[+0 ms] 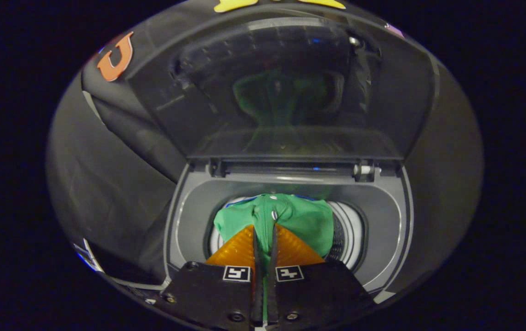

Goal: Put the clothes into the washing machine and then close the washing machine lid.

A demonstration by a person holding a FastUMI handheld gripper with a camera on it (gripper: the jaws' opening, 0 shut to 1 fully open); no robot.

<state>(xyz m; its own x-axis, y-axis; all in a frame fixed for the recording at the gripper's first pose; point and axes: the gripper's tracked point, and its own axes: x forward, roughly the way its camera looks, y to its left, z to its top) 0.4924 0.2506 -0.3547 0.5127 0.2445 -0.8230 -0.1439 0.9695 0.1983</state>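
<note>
A green garment (pixel 299 220) hangs from my gripper (pixel 265 230), bunched over the round drum opening (pixel 347 236) of the top-loading washing machine (pixel 189 216). My fingers are shut on a fold of the cloth, which runs down the narrow gap between them. The machine's dark glass lid (pixel 285 87) stands upright at the back, beyond the fingers, and mirrors the green cloth. I hold the gripper above the front rim of the tub, pointing down and in.
The lid's hinge bar (pixel 290 168) runs along the back of the tub opening. Black booth cloth (pixel 106 174) hangs left and right of the machine. The grey tub surround rings the drum.
</note>
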